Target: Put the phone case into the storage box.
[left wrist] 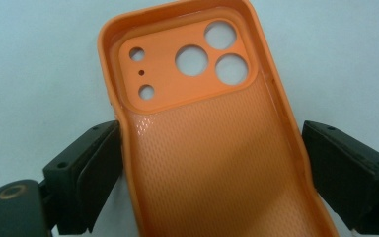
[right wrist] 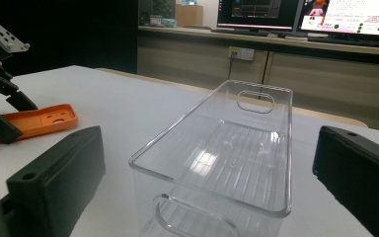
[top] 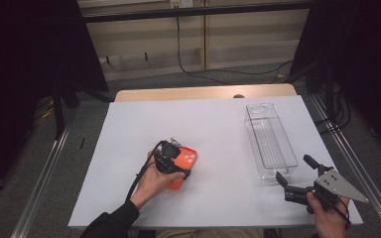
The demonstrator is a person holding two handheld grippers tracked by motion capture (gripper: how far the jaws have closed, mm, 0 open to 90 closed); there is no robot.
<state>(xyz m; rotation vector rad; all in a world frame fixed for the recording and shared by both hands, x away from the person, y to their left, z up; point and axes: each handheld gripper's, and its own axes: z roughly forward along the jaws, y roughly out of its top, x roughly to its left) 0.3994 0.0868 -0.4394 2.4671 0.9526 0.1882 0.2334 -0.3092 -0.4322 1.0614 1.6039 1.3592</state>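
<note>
One orange phone case [top: 183,163] lies open side up, left of centre in the high view, on the white table [top: 129,148]. The left gripper [top: 171,161] straddles the case, its two jaws on either long edge; in the left gripper view one pad touches the left rim while the other stands just clear of the right rim, so the case is not clamped. One clear plastic bin [top: 270,141] stands empty at right of centre, and the right gripper [top: 293,174], at lower right, points at the bin's near end with its two jaws wide apart and holding nothing.
</note>
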